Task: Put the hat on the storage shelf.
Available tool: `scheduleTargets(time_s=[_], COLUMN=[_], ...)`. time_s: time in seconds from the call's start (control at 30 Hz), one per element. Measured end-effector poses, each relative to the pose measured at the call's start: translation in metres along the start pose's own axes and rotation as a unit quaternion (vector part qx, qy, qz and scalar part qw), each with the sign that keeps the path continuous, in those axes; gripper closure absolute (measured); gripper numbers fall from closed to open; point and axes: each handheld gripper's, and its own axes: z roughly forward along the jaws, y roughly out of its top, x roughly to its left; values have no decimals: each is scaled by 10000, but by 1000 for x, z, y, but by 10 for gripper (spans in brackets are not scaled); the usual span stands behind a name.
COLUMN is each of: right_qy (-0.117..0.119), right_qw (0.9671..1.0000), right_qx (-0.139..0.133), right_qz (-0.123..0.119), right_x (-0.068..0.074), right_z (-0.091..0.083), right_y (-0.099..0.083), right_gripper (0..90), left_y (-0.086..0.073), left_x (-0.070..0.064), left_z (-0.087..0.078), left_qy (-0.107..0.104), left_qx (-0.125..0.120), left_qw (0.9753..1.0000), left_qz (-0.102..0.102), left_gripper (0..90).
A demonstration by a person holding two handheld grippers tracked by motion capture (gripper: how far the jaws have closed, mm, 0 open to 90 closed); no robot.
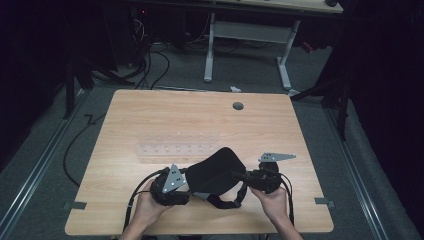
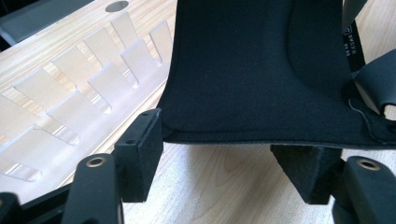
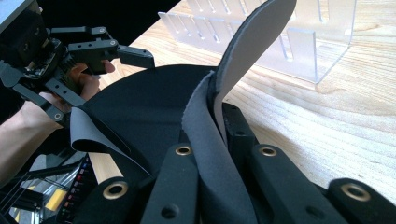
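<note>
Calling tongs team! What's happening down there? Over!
Right tongs shut on black fabric piece. Left tongs open, fabric edge between them. Clear rack behind, nothing blocking.

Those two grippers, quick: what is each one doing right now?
Left gripper: open, jaws either side of the black fabric piece's edge.
Right gripper: shut on the fabric.

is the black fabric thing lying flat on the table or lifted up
Lifted: the black fabric piece hangs between both tongs. The right tongs pinch a folded edge; its near hem rides above the wood, crossing the left tongs' spread jaws.
</note>
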Motion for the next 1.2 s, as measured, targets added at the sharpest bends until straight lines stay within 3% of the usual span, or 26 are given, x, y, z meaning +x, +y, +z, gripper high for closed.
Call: scheduleTargets(time_s=[0.1,0.13,0.2,0.53,0.77,0.97,1.2], right_qy=[-8,-2,75,206,377,452,434], right_qw=[10000,10000,10000,9998,9993,9990,9990], right_qx=[7,3,8,0,-58,-35,-110], right_qz=[6,-3,5,-45,19,14,84], right_x=[1,1,1,10,11,12,9], right_z=[0,0,2,13,18,19,20], right_y=[0,0,1,9,12,12,13], right_gripper=[856,856,856,853,824,804,750], left_y=[0,1,1,1,4,11,13], left_x=[-1,-2,-6,-7,-9,-8,-10], left_z=[0,-1,-1,-1,-8,-16,-21], left_qy=[-29,-154,-187,-206,-499,-726,-1161], left_qx=[8,-25,2,48,173,276,343], left_qw=[10000,9999,9998,9998,9986,9970,9926], left_qz=[7,-75,42,62,-7,-6,-121], left_gripper=[371,405,418,440,623,708,829])
